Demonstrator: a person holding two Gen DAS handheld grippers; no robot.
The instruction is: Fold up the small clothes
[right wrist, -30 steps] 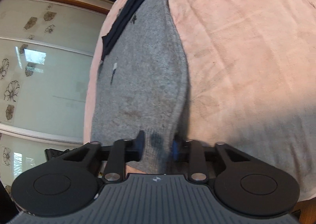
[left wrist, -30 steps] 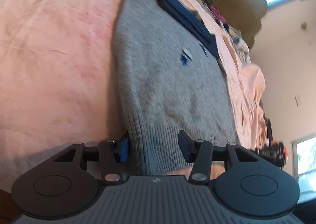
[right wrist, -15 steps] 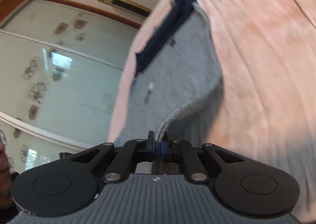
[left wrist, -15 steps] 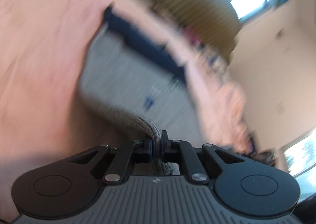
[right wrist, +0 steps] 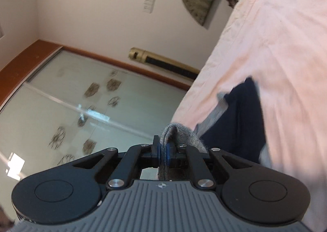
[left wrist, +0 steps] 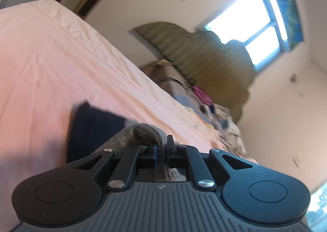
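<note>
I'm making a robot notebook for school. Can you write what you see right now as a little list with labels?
place: pink bed sheet on a bed, in a room with a bright window
garment: grey knitted sweater with a dark navy band
left gripper: shut on the grey knit edge
right gripper: shut on another part of the grey knit edge
background: olive striped headboard, frosted sliding doors with flower prints
</note>
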